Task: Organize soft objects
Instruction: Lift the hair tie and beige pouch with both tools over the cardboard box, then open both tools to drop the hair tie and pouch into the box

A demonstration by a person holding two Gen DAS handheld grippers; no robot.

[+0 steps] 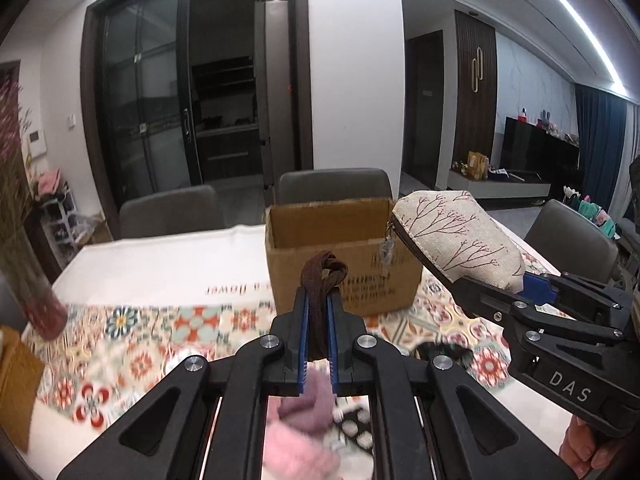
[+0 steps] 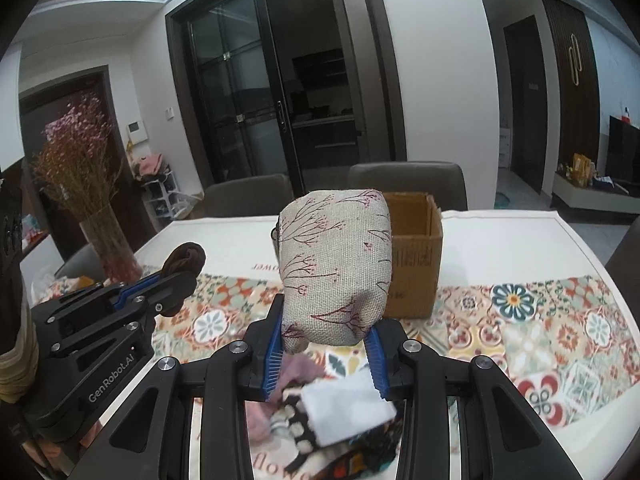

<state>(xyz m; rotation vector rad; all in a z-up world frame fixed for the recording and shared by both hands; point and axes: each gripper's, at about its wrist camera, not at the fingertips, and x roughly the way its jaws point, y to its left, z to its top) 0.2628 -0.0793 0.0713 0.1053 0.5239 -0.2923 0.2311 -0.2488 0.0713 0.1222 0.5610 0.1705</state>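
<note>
Left tongs (image 1: 319, 320) clamped on a brown fabric strip (image 1: 322, 280), right tongs (image 2: 326, 350) on a beige branch-printed zip pouch (image 2: 334, 264), both just short of the open cardboard box (image 1: 340, 256); pink and patterned cloths (image 2: 320, 408) remain beneath on the desk (image 2: 520, 240).

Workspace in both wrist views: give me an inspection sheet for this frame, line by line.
Surface: table under a white cloth with a patterned tile-print band.
Job's things: open brown cardboard box; beige zippered fabric pouch with a branch print; dark brown knotted fabric strip; pink fluffy pieces and a black-and-white patterned cloth lying on the table, blurred.
Clutter: glass vase of dried pink flowers.
Grippers: left gripper shut on the strip; right gripper shut on the pouch, both held above the table.
Cables: nothing seen.
Surroundings: grey chairs, dark glass sliding doors.
</note>
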